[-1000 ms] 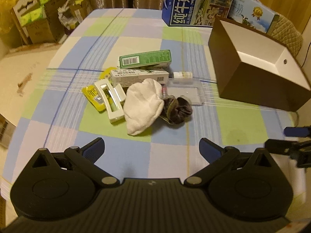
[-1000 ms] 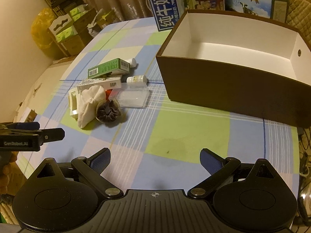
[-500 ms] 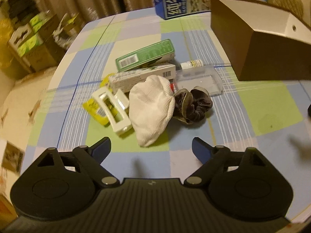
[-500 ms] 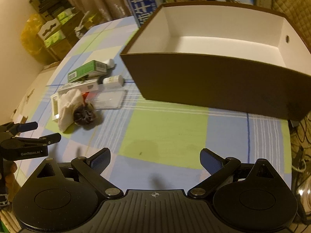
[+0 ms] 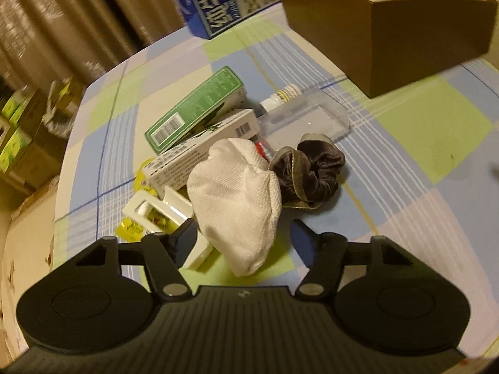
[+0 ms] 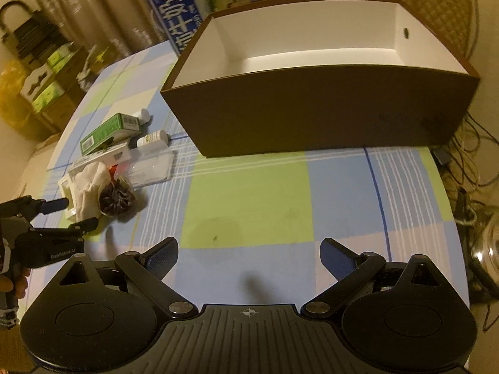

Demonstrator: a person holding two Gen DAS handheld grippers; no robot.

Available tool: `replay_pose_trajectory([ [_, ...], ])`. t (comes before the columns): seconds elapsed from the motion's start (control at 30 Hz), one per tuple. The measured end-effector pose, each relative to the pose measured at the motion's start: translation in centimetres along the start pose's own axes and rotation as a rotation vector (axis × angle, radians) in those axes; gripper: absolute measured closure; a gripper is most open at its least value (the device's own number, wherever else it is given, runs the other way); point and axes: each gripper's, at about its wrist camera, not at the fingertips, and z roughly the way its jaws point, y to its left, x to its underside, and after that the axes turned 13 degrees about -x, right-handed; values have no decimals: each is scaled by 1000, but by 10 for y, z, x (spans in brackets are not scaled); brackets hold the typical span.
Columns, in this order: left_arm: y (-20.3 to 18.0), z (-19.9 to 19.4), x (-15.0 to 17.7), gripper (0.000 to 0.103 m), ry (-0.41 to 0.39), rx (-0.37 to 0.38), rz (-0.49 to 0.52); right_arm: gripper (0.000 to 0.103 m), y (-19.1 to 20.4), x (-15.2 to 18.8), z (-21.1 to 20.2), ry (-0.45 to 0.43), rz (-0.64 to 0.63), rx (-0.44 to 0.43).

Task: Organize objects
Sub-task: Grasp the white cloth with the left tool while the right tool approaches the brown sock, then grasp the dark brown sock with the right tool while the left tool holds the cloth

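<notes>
1. Checked blue, green and white cloth covers the tabletop (image 6: 249, 187), with curtains and a blue milk carton (image 6: 170, 28) behind it.
2. A brown box (image 6: 312, 115) with a white, empty interior stands at the far right side, well apart from the clutter.
3. The clutter sits in one heap: a white cloth (image 5: 237, 199), a dark scrunchie (image 5: 312, 171) touching it, a green carton (image 5: 196, 109) lying on a white carton (image 5: 199, 149), a clear plastic case (image 5: 308, 118), a small bottle (image 5: 280, 96) and a white clip (image 5: 162, 215).
4. The left claw (image 5: 243, 237) is spread wide, its fingers either side of the near end of the white cloth, gripping nothing.
5. The right claw (image 6: 249, 255) is also spread wide and empty, hovering over bare cloth near the box.
6. This looks like the approach to the first pick; nothing is in the box yet.
7. Next, the left claw likely needs to lower and close on the cloth alone, without snagging the clip or scrunchie.
</notes>
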Motion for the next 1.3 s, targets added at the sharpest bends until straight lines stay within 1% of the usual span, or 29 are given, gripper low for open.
replay_pose_trajectory([
  [0.07,1,3,1,51,-14,22,22,7,4,4,-1,-11,23,12],
  [0.13,2,6,1,61,-26,45,39,8,9,9,-1,-20,40,25],
  [0.17,2,6,1,64,-32,54,45,8,11,10,-1,-23,47,31],
  [0.2,3,6,1,70,-38,59,49,8,13,12,0,-27,53,35],
  [0.27,7,6,2,75,-49,78,52,8,19,14,1,-34,59,43],
  [0.3,10,5,2,81,-52,89,47,8,22,15,2,-37,62,46],
  [0.33,13,4,2,83,-54,100,42,8,25,16,2,-41,63,49],
  [0.57,38,-3,2,87,-54,168,-29,8,46,16,11,-55,54,48],
  [0.9,80,-23,0,90,-52,245,-178,10,75,5,31,-45,-11,22],
  [1.13,109,-38,3,91,-68,248,-253,11,102,-6,53,-31,-80,-16],
  [1.3,134,-44,11,91,-67,243,-329,12,124,-11,75,-7,-148,-54],
])
